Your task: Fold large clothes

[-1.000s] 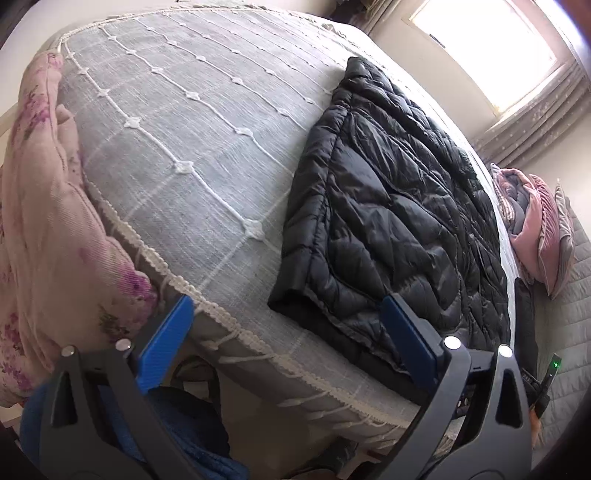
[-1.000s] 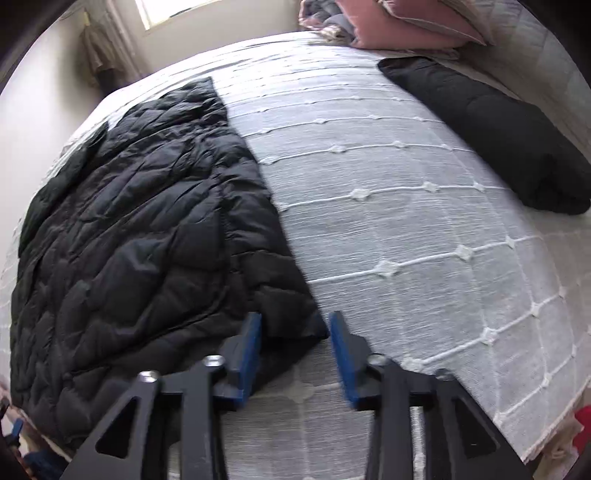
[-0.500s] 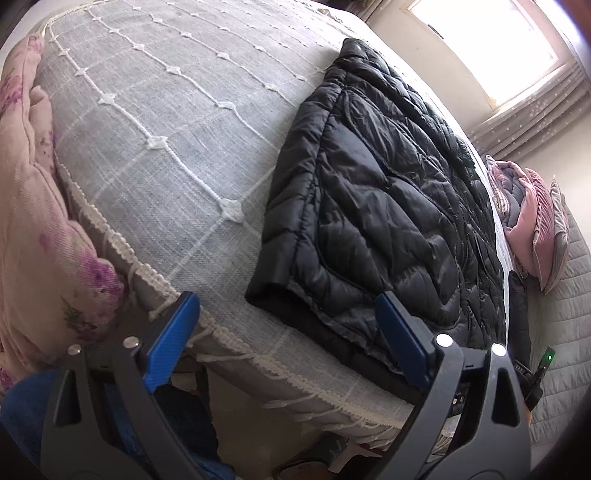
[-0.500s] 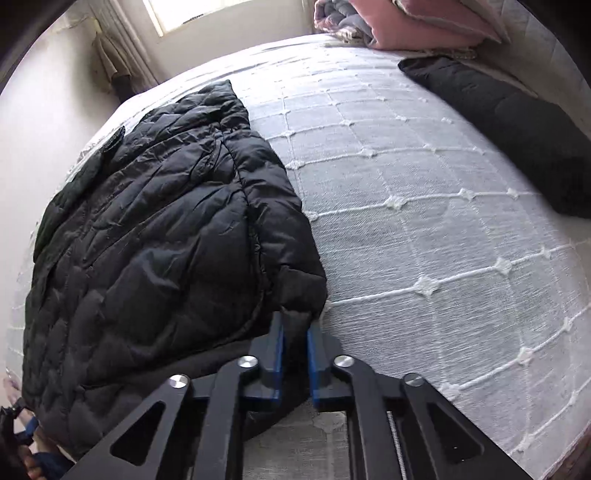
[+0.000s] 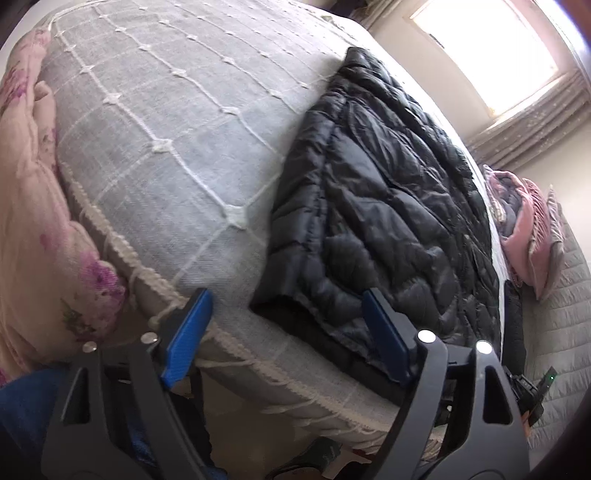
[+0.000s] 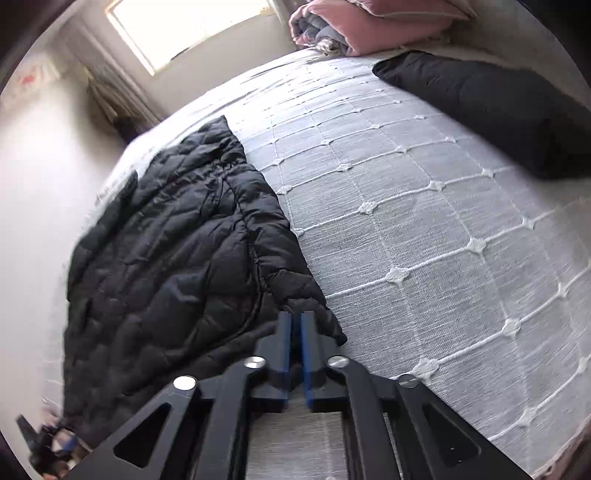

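A black quilted puffer jacket point(image 5: 388, 206) lies spread flat on the bed's grey-white bedspread point(image 5: 166, 122). My left gripper point(image 5: 284, 328) is open, its blue pads either side of the jacket's near corner at the bed's edge, just short of it. In the right wrist view the same jacket point(image 6: 177, 266) lies left of centre. My right gripper point(image 6: 295, 325) is shut on the jacket's near bottom corner, which it pinches and lifts slightly off the bedspread point(image 6: 424, 229).
A pink floral quilt point(image 5: 33, 221) hangs at the bed's left corner. Pink pillows point(image 5: 532, 236) are piled at the head, also in the right wrist view point(image 6: 369, 22). A second black garment point(image 6: 491, 107) lies at the far right. A bright window point(image 6: 192, 29) is behind.
My right gripper closed on the jacket's bottom corner and raised it a little. My left gripper moved closer to the jacket's other near corner, still open.
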Demonstrator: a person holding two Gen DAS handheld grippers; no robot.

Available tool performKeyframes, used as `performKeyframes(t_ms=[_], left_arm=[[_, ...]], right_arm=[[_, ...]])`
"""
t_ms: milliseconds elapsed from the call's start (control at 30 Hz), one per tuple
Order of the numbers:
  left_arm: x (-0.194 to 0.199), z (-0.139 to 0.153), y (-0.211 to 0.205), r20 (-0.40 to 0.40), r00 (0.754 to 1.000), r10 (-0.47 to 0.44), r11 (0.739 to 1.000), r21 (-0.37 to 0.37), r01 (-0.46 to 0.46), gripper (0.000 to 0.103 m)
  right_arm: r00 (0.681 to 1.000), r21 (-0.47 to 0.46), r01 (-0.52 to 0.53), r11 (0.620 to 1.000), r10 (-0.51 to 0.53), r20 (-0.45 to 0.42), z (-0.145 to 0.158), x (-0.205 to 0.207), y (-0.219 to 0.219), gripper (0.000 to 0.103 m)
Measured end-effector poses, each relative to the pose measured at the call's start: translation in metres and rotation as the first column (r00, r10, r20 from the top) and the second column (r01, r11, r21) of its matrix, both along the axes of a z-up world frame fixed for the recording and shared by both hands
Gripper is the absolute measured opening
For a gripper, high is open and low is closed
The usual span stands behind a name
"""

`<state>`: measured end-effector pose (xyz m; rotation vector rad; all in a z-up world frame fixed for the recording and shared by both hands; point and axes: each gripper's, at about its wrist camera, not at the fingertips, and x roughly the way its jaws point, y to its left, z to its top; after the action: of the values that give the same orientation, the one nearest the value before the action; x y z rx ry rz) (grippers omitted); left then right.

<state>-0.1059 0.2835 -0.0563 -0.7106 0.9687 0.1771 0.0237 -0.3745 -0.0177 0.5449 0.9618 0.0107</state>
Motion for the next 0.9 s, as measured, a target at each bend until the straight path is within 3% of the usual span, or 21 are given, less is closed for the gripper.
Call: performKeyframes(t_ms=[167, 200, 233, 267, 300, 400, 467, 500, 533, 567, 600, 733, 900], left_arm=[[0.009, -0.003, -0.004, 0.000, 1.000, 0.005, 1.000, 0.024, -0.005, 0.082], [0.011, -0.003, -0.004, 0.003, 1.000, 0.006, 1.000, 0.026, -0.006, 0.082], [0.013, -0.003, -0.003, 0.007, 1.000, 0.008, 1.000, 0.027, -0.008, 0.082], [0.014, -0.002, -0.003, 0.009, 1.000, 0.011, 1.000, 0.026, -0.011, 0.082], [0.014, -0.002, -0.003, 0.011, 1.000, 0.012, 1.000, 0.026, -0.012, 0.081], [0.016, -0.002, -0.006, 0.014, 1.000, 0.003, 0.999, 0.048, -0.003, 0.073], [0.018, -0.002, -0.010, 0.019, 1.000, -0.003, 0.998, 0.066, 0.002, 0.067], [0.021, -0.003, -0.012, 0.024, 1.000, -0.008, 0.997, 0.071, 0.006, 0.058], [0.023, -0.004, -0.013, 0.028, 0.999, -0.017, 0.998, 0.067, 0.015, 0.051], [0.027, -0.006, -0.014, 0.028, 0.999, -0.031, 0.998, 0.050, 0.030, 0.036], [0.029, -0.008, -0.014, 0.026, 0.999, -0.046, 0.999, 0.024, 0.045, 0.023], [0.028, -0.003, -0.014, 0.054, 0.996, -0.071, 0.997, 0.004, 0.071, 0.011], [0.012, 0.019, -0.011, 0.117, 0.988, -0.105, 0.994, -0.011, 0.107, 0.008]], right_arm=[[0.998, 0.120, 0.058, 0.991, -0.053, -0.040, -0.014, 0.003, -0.014, 0.029], [0.997, 0.141, 0.059, 0.988, -0.052, -0.053, -0.017, 0.006, -0.013, 0.041], [0.997, 0.148, 0.061, 0.987, -0.052, -0.063, -0.020, 0.009, -0.011, 0.063], [0.996, 0.140, 0.063, 0.988, -0.054, -0.067, -0.021, 0.011, -0.007, 0.072], [0.996, 0.112, 0.069, 0.991, -0.062, -0.067, -0.020, 0.013, -0.004, 0.076], [0.999, 0.024, 0.035, 0.999, -0.034, -0.041, -0.016, 0.016, 0.011, 0.076], [0.999, -0.017, 0.009, 1.000, -0.010, -0.044, -0.020, 0.020, 0.019, 0.075], [0.999, -0.016, -0.004, 1.000, 0.003, -0.051, -0.025, 0.023, 0.023, 0.067], [0.999, -0.003, -0.017, 1.000, 0.017, -0.048, -0.028, 0.025, 0.027, 0.046], [0.999, 0.005, -0.024, 1.000, 0.024, -0.043, -0.031, 0.027, 0.029, 0.036], [0.999, 0.029, -0.038, 0.999, 0.039, -0.032, -0.032, 0.027, 0.030, 0.014], [0.999, 0.108, -0.040, 0.993, 0.039, 0.014, -0.024, 0.017, 0.027, 0.008], [0.986, 0.326, -0.081, 0.942, 0.027, 0.167, 0.002, -0.024, 0.005, 0.007]])
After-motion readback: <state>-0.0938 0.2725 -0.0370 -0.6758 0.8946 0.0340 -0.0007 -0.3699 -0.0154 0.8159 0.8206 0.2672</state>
